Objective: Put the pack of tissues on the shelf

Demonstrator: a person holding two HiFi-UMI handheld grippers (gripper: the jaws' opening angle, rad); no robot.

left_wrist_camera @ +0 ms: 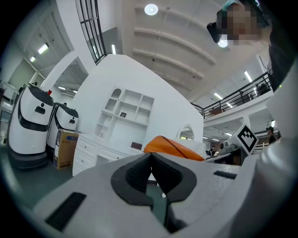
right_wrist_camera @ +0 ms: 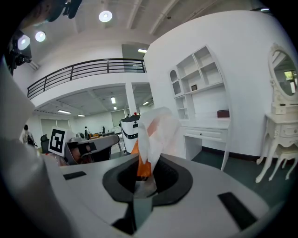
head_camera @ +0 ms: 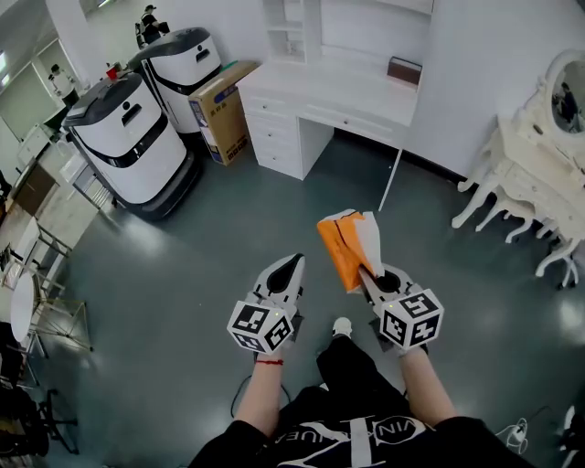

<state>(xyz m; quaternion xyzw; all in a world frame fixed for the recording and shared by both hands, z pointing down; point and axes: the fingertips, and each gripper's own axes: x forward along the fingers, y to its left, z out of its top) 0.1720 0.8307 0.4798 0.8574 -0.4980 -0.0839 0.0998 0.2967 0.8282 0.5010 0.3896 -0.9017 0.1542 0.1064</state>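
Observation:
An orange and white pack of tissues [head_camera: 348, 246] sticks up out of my right gripper [head_camera: 367, 275], which is shut on its lower edge. The right gripper view shows the pack [right_wrist_camera: 151, 135] pinched between the jaws. My left gripper [head_camera: 291, 267] is held beside it at the left, shut, with nothing in it; in its own view the left gripper [left_wrist_camera: 150, 173] has its pads together and the pack [left_wrist_camera: 173, 148] shows just beyond. The white shelf unit [head_camera: 294, 27] stands above a white desk [head_camera: 334, 91] across the room, and appears as open shelves [right_wrist_camera: 198, 74] in the right gripper view.
Two white and black robots [head_camera: 137, 128] and a cardboard box [head_camera: 224, 110] stand left of the desk. A white dressing table with an oval mirror [head_camera: 539, 164] is at the right. Grey floor [head_camera: 274, 219] lies between me and the desk. Chairs [head_camera: 37, 302] line the left edge.

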